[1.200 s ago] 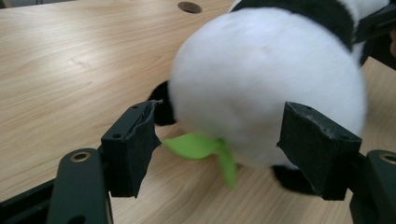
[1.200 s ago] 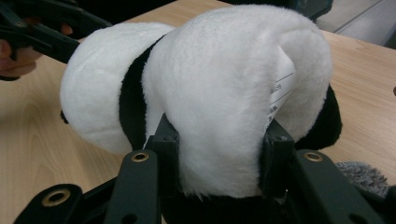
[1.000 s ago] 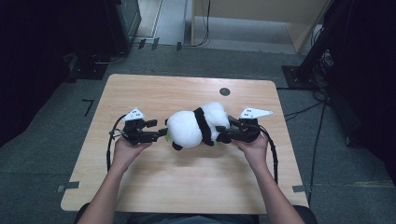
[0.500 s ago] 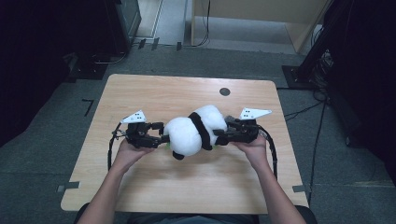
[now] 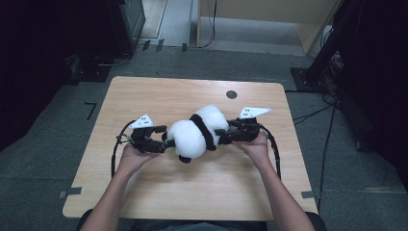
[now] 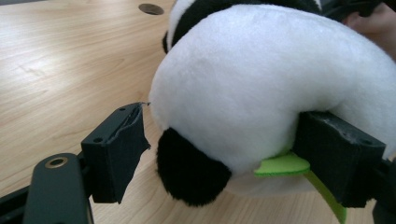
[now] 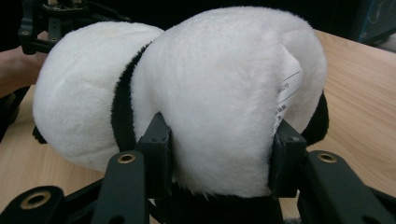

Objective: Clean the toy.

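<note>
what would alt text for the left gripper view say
A white and black plush panda lies on a wooden table, its head between the left gripper's open jaws; a green felt piece pokes out beneath it.

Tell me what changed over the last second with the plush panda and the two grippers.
The left gripper has just opened its fingers: one clears the plush panda, the other touches its underside beside a green leaf. The right gripper has also been opening, yet its fingers press the panda's rear. The panda slid slightly toward the person. The table and both hands' sides stayed the same.
</note>
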